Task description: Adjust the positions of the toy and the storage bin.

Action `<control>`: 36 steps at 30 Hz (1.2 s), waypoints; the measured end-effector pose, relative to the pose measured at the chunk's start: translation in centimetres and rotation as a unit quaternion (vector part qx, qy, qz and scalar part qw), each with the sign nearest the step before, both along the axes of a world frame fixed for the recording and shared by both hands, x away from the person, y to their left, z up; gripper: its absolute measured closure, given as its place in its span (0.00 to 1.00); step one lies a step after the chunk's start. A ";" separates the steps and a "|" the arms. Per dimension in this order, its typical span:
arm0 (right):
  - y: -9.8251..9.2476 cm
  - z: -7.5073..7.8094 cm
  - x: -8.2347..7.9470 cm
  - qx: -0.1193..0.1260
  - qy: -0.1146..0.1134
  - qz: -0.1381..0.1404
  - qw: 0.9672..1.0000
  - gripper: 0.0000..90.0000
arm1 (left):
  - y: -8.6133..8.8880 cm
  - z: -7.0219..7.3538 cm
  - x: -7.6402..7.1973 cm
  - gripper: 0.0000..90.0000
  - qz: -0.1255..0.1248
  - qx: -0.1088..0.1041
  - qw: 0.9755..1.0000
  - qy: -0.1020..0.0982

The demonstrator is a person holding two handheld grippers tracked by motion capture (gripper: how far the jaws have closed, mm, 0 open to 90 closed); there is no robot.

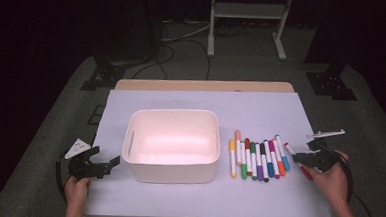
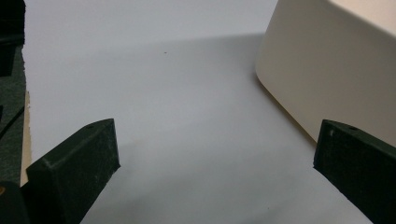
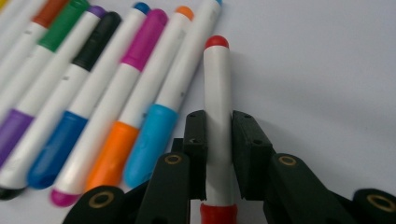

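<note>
White paper covered the table (image 1: 261,109), and at its left edge we held the left gripper (image 1: 109,165) idle, jaws spread wide with nothing between them, just beside the cream bin (image 1: 171,143) whose wall showed close by in the left gripper view. That bin sat open and, as far as we could see, had nothing in it. To its right lay the row of markers (image 1: 257,159), side by side and touching, caps of several colours. At the far right end we had the right gripper (image 3: 218,135) clamped on the red marker (image 3: 217,93), pads pressing the white barrel near its lower cap while it lay slightly apart from the light blue one (image 3: 168,107). We judged the grip sound but low on the barrel, so the lift needed to go straight up before swinging left, keeping the long free end from dipping or knocking its neighbours, then release low inside the bin.
</note>
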State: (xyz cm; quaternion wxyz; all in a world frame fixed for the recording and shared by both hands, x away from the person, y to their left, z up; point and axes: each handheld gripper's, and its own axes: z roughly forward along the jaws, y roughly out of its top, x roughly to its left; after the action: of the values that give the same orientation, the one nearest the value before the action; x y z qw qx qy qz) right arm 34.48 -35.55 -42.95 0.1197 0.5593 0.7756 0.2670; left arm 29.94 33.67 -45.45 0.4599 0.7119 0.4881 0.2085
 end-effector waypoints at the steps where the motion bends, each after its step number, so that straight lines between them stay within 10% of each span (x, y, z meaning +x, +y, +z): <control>1: 0.0 0.4 -0.1 0.003 -0.002 0.005 1.000 0.84 | 0.0 0.0 0.0 0.00 -0.001 0.001 1.000 0.000; 8: 1.3 3.7 -1.0 0.052 -0.022 0.056 0.997 0.84 | 0.0 0.0 0.0 0.00 -0.001 0.004 1.000 -0.003; 13: 3.4 6.8 -1.4 0.095 -0.039 0.114 0.988 0.84 | 0.0 0.0 0.0 0.00 -0.002 0.004 1.000 -0.003; 24: 10.4 12.5 -1.6 0.138 -0.054 0.254 0.956 0.84 | 0.0 0.0 0.0 0.00 -0.003 0.003 1.000 -0.003; 36: 18.6 16.1 -0.9 0.155 -0.038 0.377 0.912 0.84 | 0.0 0.0 0.0 0.00 -0.003 0.002 1.000 0.000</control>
State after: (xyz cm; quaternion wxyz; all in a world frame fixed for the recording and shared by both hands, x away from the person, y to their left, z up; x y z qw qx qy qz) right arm 33.61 -16.98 -26.81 -0.0487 0.2262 0.8725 0.4304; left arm 29.96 33.67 -45.46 0.4593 0.7143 0.4852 0.2083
